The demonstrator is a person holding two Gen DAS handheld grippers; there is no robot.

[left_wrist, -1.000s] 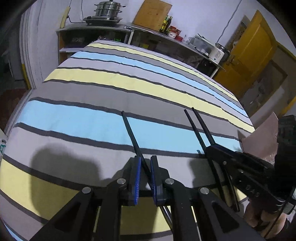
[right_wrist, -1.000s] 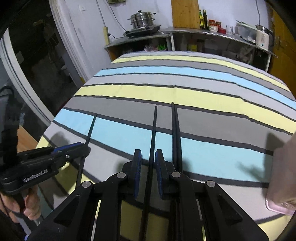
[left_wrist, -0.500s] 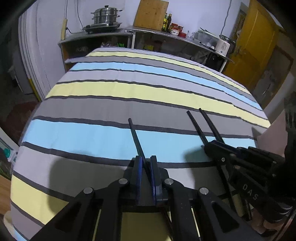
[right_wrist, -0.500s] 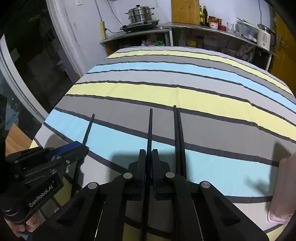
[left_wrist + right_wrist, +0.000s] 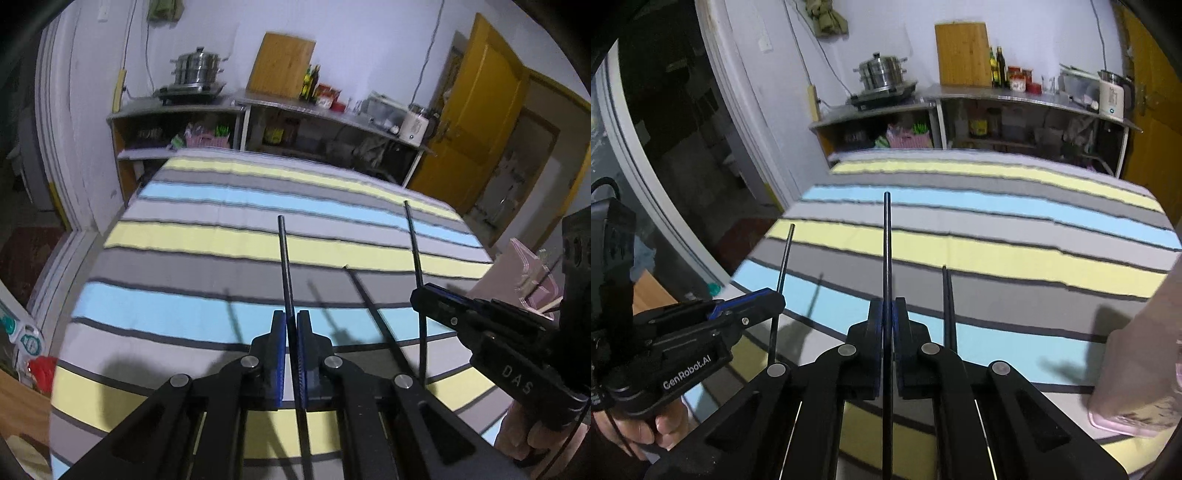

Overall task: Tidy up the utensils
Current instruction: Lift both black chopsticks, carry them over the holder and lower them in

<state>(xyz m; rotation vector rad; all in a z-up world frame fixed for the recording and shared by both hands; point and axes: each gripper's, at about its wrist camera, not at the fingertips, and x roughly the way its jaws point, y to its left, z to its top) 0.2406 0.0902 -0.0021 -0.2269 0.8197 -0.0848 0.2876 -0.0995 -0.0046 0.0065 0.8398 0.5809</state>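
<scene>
My left gripper (image 5: 292,325) is shut on a black chopstick (image 5: 285,262) and holds it lifted above the striped tablecloth (image 5: 207,236). My right gripper (image 5: 887,312) is shut on another black chopstick (image 5: 886,243), also lifted. Each gripper shows in the other's view: the right gripper (image 5: 419,295) with its chopstick (image 5: 412,240), the left gripper (image 5: 777,299) with its chopstick (image 5: 786,254). A third black chopstick (image 5: 373,314) lies on the cloth between them; it also shows in the right wrist view (image 5: 947,306).
A pink holder (image 5: 524,273) stands at the table's right edge; it also shows in the right wrist view (image 5: 1137,373). Behind the table is a shelf counter (image 5: 258,110) with a steel pot (image 5: 197,70), bottles and a wooden board. A yellow door (image 5: 476,118) is at the right.
Both grippers closed on a chopstick each and lifted them off the cloth, tips tilted upward. One chopstick stays lying on the table.
</scene>
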